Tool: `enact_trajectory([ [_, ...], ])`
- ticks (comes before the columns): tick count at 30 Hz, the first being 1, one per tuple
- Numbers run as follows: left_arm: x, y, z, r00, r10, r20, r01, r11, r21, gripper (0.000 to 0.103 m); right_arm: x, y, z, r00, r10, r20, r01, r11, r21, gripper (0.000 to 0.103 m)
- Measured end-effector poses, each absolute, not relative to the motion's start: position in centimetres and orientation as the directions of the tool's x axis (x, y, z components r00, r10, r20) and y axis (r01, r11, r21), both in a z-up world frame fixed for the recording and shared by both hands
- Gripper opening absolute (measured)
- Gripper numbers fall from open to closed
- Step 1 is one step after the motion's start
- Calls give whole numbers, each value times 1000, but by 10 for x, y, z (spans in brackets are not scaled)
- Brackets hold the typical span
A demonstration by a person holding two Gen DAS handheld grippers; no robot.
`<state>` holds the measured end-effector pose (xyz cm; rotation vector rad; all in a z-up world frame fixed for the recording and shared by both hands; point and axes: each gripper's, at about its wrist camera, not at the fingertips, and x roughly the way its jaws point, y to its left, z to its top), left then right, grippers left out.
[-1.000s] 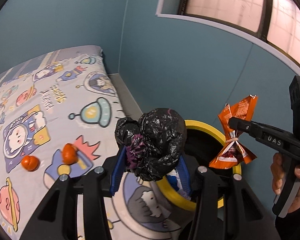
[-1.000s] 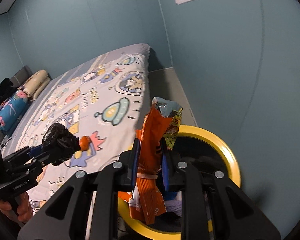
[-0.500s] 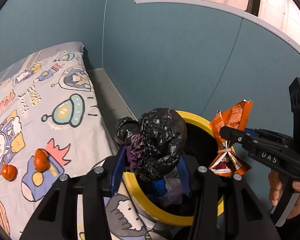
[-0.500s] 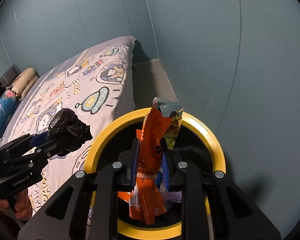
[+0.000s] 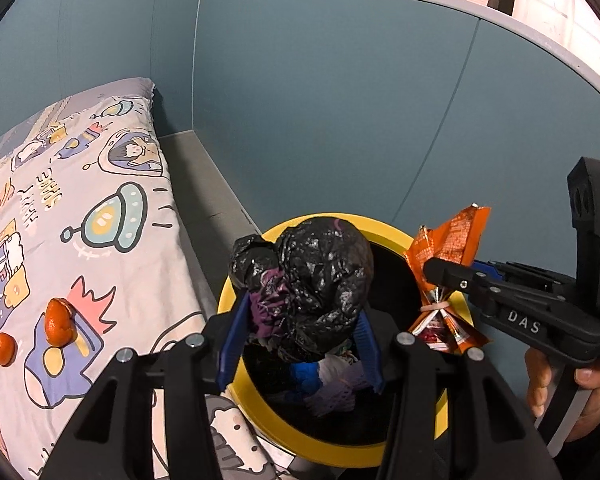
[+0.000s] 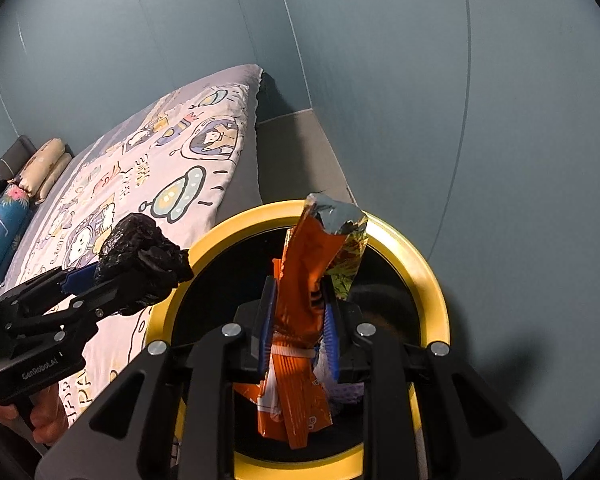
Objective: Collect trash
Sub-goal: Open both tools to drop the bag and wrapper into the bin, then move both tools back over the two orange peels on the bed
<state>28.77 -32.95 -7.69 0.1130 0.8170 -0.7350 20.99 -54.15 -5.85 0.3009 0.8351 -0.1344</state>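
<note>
Black bag wad (image 5: pixel 312 284) pinched in left hand-held gripper (image 5: pixel 300 340), orange snack wrapper (image 6: pixel 300 320) clamped in right hand-held gripper (image 6: pixel 298 336). Both have dropped closer over the yellow-rimmed bin (image 6: pixel 424 268) w/ trash inside; ready to release. Orange peels (image 5: pixel 58 322) left on bed (image 5: pixel 112 160).

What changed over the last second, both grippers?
Both grippers moved in over the yellow-rimmed bin and lower toward it: the left gripper with the crumpled black bag, the right gripper with the orange snack wrapper. Neither let go. The orange peels stayed on the bedsheet.
</note>
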Motion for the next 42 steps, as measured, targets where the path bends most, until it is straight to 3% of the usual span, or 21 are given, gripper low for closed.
enact_trajectory([
  [7, 291, -332, -80, 435, -561, -704, 633, 747, -203, 50, 209, -547, -58, 659, 11, -752, 256, 937, 238, 23],
  [11, 292, -330, -80, 429, -563, -706, 626, 749, -218, 54, 206, -549, -54, 666, 10, -746, 263, 933, 247, 30],
  [18, 289, -324, -75, 431, -568, -701, 613, 754, -235, 71, 197, -555, -45, 678, -8, -735, 293, 920, 260, 34],
  [27, 289, -301, -63, 452, -564, -691, 571, 778, -261, 81, 188, -551, -27, 699, -30, -714, 304, 917, 259, 39],
  [42, 302, -214, -50, 546, -475, -690, 435, 865, -252, 82, 221, -482, 0, 729, 66, -682, 160, 952, 263, 41],
])
